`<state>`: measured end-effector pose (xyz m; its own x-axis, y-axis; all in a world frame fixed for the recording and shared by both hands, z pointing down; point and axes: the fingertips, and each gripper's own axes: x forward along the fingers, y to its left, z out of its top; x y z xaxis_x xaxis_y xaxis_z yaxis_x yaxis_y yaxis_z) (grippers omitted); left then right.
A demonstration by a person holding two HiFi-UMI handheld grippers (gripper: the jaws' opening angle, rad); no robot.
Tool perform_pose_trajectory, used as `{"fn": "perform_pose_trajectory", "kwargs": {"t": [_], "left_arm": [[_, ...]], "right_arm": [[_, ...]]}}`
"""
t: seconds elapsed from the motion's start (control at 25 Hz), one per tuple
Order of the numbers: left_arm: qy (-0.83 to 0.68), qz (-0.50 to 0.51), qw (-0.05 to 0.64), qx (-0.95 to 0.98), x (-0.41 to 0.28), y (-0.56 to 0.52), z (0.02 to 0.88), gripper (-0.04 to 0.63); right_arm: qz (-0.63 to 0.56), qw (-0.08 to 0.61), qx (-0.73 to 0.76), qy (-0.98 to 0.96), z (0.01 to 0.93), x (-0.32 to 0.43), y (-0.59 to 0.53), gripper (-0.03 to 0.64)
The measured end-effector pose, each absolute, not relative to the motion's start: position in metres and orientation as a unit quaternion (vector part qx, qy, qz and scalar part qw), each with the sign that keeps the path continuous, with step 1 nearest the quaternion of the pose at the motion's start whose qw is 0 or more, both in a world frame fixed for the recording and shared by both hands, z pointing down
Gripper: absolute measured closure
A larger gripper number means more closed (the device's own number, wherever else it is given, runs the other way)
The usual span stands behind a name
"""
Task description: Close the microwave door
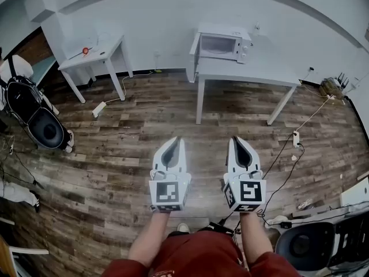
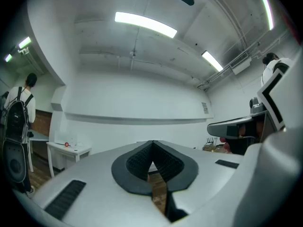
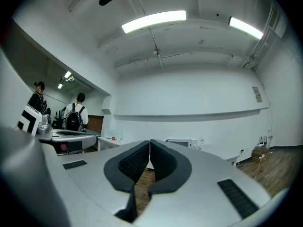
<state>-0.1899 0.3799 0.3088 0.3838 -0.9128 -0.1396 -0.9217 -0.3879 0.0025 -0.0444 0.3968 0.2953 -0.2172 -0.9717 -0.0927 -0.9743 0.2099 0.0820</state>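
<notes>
The white microwave (image 1: 222, 44) stands at the left end of a white table (image 1: 253, 73) against the far wall, well ahead of me. Its door (image 1: 194, 52) looks swung out at its left side. Both grippers are held over the wooden floor, far short of the table. My left gripper (image 1: 175, 139) is shut with nothing between its pads, and so is my right gripper (image 1: 236, 138). In the right gripper view the microwave (image 3: 180, 142) shows small, just past the closed right gripper (image 3: 150, 142). The closed left gripper (image 2: 152, 143) hides it in the left gripper view.
A small white table (image 1: 95, 53) with a red item (image 1: 85, 51) stands at the back left. A black round-based machine (image 1: 43, 126) is at the left, a black chair (image 1: 302, 244) at the lower right. Cables and a power strip (image 1: 296, 138) lie right of the table. A person with a backpack (image 3: 75, 116) stands far left.
</notes>
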Motion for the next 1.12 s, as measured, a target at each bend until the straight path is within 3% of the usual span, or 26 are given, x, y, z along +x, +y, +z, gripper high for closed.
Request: {"fn": "perform_pose_trajectory", "kwargs": {"t": [0.6, 1.12], "left_arm": [[0.541, 0.042, 0.04, -0.839, -0.236, 0.37, 0.328, 0.569], [0.546, 0.042, 0.05, -0.835, -0.229, 0.322, 0.326, 0.569]], "right_arm": [[0.065, 0.002, -0.648, 0.759, 0.305, -0.084, 0.394, 0.588], [0.057, 0.009, -0.642, 0.764, 0.312, -0.075, 0.339, 0.589]]}}
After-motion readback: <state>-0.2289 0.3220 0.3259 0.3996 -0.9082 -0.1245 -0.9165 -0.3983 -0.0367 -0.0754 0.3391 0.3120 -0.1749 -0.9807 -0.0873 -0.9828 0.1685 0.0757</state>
